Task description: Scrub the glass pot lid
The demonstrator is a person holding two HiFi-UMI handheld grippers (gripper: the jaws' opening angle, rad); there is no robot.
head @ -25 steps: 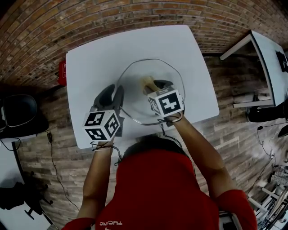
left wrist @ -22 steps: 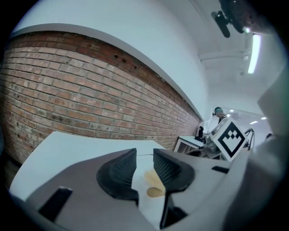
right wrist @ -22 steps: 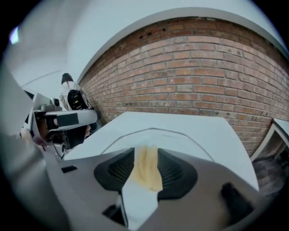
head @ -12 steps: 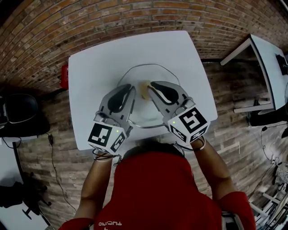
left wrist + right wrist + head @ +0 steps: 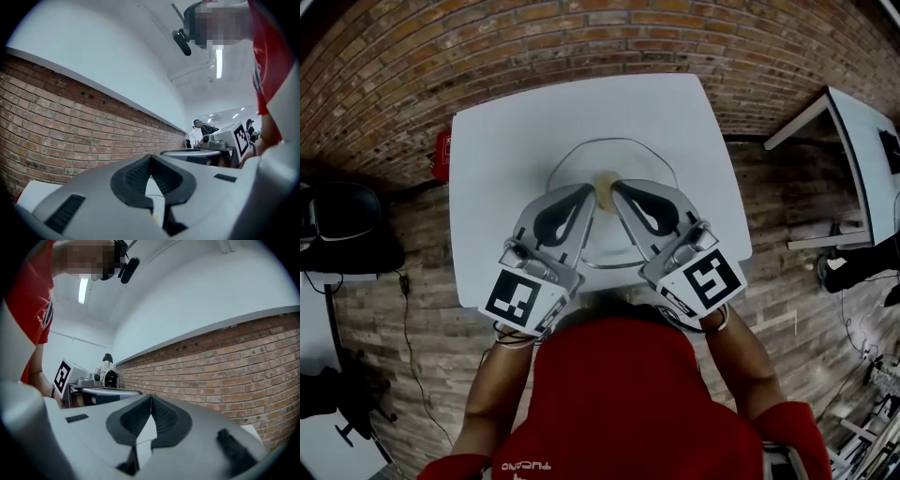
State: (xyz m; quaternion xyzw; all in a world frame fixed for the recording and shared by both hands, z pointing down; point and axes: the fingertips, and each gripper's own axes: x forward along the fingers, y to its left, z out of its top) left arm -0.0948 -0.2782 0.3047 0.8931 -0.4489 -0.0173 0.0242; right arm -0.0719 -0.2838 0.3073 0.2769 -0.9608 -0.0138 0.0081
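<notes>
The glass pot lid point(image 5: 619, 157) lies flat on the white table point(image 5: 502, 141) in the head view, with a small yellowish sponge point(image 5: 605, 194) resting on it. Both grippers are held high above the lid, close to the camera, tips angled toward each other. My left gripper point(image 5: 589, 193) point(image 5: 150, 157) has just been closing and is shut, with nothing between its pads. My right gripper point(image 5: 620, 187) point(image 5: 151, 398) has just been closing too and is shut on nothing. Both gripper views look level at a brick wall, and neither shows the lid.
A red object point(image 5: 442, 156) sits at the table's left edge. A black chair point(image 5: 342, 234) stands on the left and another white table point(image 5: 862, 127) on the right. A brick wall point(image 5: 581, 37) runs behind the table.
Both grippers have risen off the lid toward the camera and their jaws have closed. The sponge stays on the lid, apart from the right gripper.
</notes>
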